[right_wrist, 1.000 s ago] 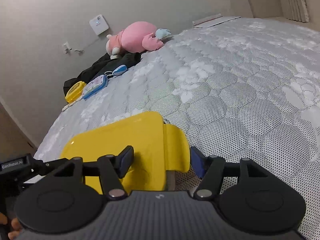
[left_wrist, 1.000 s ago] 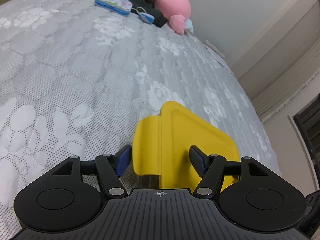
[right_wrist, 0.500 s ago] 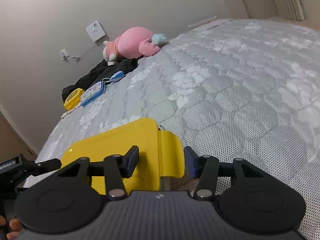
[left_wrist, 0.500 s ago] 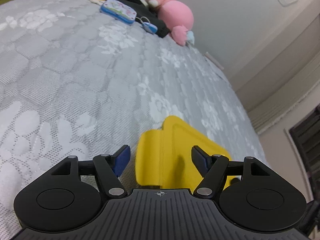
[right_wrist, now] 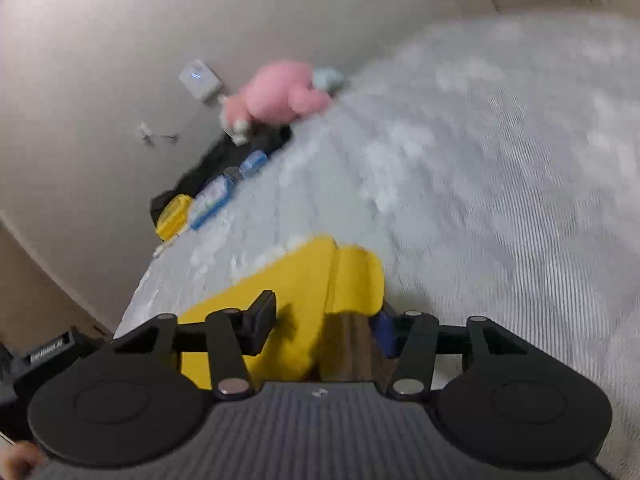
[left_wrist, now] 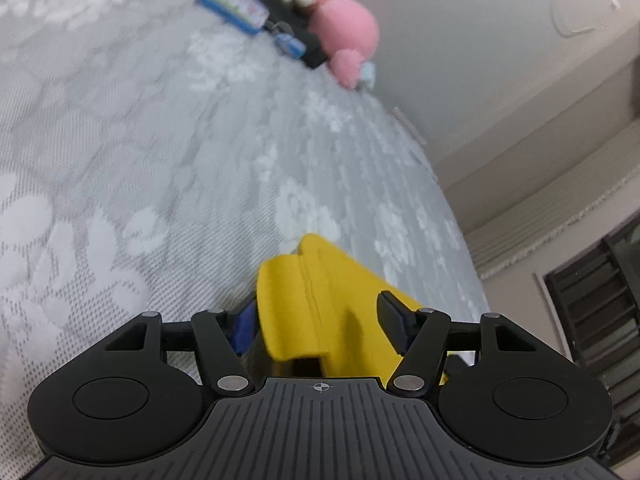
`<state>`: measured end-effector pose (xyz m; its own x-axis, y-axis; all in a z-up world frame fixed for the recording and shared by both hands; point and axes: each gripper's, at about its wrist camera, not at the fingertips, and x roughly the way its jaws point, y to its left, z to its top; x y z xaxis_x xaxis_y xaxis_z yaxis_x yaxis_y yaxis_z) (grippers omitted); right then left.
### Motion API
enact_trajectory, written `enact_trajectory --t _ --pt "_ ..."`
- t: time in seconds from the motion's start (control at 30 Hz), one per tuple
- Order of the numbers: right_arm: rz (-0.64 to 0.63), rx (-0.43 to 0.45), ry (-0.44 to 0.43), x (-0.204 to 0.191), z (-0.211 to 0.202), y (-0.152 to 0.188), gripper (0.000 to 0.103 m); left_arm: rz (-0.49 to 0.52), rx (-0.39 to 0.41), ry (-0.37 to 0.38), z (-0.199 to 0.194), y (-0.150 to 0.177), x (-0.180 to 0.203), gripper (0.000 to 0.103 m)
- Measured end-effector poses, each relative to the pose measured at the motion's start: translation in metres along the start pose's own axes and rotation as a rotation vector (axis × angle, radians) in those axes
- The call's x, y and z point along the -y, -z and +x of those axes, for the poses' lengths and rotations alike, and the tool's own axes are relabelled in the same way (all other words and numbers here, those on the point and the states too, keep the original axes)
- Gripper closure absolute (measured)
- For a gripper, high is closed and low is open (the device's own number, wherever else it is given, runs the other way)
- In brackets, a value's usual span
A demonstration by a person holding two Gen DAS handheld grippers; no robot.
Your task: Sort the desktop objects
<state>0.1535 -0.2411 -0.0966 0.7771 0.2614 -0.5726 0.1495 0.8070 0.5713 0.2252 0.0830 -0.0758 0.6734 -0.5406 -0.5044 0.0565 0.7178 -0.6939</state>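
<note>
Blur softens both views; both grippers' jaws straddle the yellow box (left_wrist: 320,312), grip unclear.

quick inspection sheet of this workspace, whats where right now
surface: grey quilted mattress, floral pattern
job's things: yellow box with a flap end, between both grippers; brown part under the flap in the right wrist view
clutter: pink plush, blue case, small yellow case, blue keychain, black cloth, all at the far edge
grippers: left gripper and right gripper each straddle the box; contact unclear
cables: thin wire on the wall
surroundings: white wall device, curtain hem
</note>
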Motion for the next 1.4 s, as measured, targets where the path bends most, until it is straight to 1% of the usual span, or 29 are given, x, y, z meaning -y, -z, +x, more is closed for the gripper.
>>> enact_trajectory --t 0.07,0.1,0.17,0.3,0.33,0.43,0.53,0.57,0.6,0.67,0.73,0.83,0.9,0.93,1.0,1.03,1.1,1.17,1.23,1.27,1.3,1.33,1.37,1.4 --pt "-0.002 0.011 -0.014 -0.002 -0.002 -0.002 0.05 0.044 0.021 -0.005 -0.004 -0.001 0.006 0.036" --pt "-0.004 0.012 -0.014 -0.002 -0.002 -0.003 0.05 0.061 0.019 -0.011 -0.005 0.0 0.008 0.036" --pt "-0.006 0.008 -0.002 0.0 -0.001 -0.001 0.05 0.086 -0.002 -0.037 0.0 0.002 0.011 0.036" --pt "-0.061 0.014 0.03 -0.006 0.0 0.003 0.048 0.187 -0.04 -0.12 0.009 0.009 0.018 0.036" --pt "-0.065 0.011 0.039 -0.007 0.001 0.005 0.048 0.194 -0.046 -0.129 0.01 0.01 0.019 0.035" --pt "-0.018 -0.019 0.042 -0.001 0.001 0.01 0.047 0.185 -0.057 -0.143 0.01 0.01 0.017 0.036" --pt "-0.022 -0.034 0.044 -0.005 -0.005 0.009 0.046 0.208 -0.028 -0.159 0.0 0.01 0.022 0.036" --pt "-0.029 -0.039 0.044 -0.008 -0.008 0.009 0.045 0.216 -0.017 -0.168 -0.004 0.012 0.024 0.032" --pt "-0.036 -0.042 0.052 -0.01 -0.011 0.009 0.042 0.223 -0.005 -0.18 -0.009 0.013 0.026 0.025" --pt "-0.049 -0.036 0.087 -0.015 -0.019 0.009 0.041 0.22 0.014 -0.229 -0.016 0.016 0.026 0.017" --pt "-0.046 -0.021 0.108 -0.017 -0.031 0.011 0.041 0.196 0.029 -0.277 -0.026 0.019 0.023 0.015" --pt "-0.028 0.002 0.126 -0.023 -0.058 0.014 0.04 0.093 0.044 -0.314 -0.051 0.026 0.017 0.011" --pt "0.021 -0.018 0.098 -0.025 -0.074 0.019 0.04 -0.006 0.049 -0.286 -0.074 0.036 0.013 0.009" --pt "0.058 -0.037 0.076 -0.025 -0.08 0.024 0.04 -0.047 0.043 -0.255 -0.085 0.043 0.012 0.009" --pt "0.144 -0.08 0.031 -0.024 -0.085 0.033 0.04 -0.093 0.001 -0.199 -0.101 0.062 0.013 0.008" --pt "0.191 -0.102 0.01 -0.023 -0.083 0.035 0.04 -0.088 -0.036 -0.185 -0.105 0.073 0.016 0.008" --pt "0.285 -0.15 -0.035 -0.02 -0.073 0.04 0.04 -0.037 -0.111 -0.186 -0.105 0.091 0.026 0.008" --pt "0.372 -0.199 -0.068 -0.019 -0.059 0.042 0.04 0.045 -0.165 -0.203 -0.103 0.107 0.04 0.008" --pt "0.439 -0.238 -0.069 -0.02 -0.044 0.045 0.04 0.138 -0.188 -0.235 -0.099 0.12 0.054 0.007" --pt "0.463 -0.254 -0.061 -0.021 -0.037 0.046 0.044 0.162 -0.193 -0.248 -0.097 0.122 0.056 0.007" --pt "0.475 -0.271 -0.054 -0.022 -0.03 0.047 0.054 0.187 -0.199 -0.261 -0.095 0.125 0.058 0.007" --pt "0.466 -0.289 -0.035 -0.024 -0.026 0.046 0.06 0.212 -0.204 -0.275 -0.093 0.128 0.061 0.006" --pt "0.432 -0.302 -0.004 -0.027 -0.024 0.045 0.071 0.237 -0.21 -0.288 -0.092 0.131 0.063 0.006" --pt "0.379 -0.308 0.017 -0.031 -0.024 0.044 0.075 0.256 -0.215 -0.299 -0.09 0.133 0.065 0.005"
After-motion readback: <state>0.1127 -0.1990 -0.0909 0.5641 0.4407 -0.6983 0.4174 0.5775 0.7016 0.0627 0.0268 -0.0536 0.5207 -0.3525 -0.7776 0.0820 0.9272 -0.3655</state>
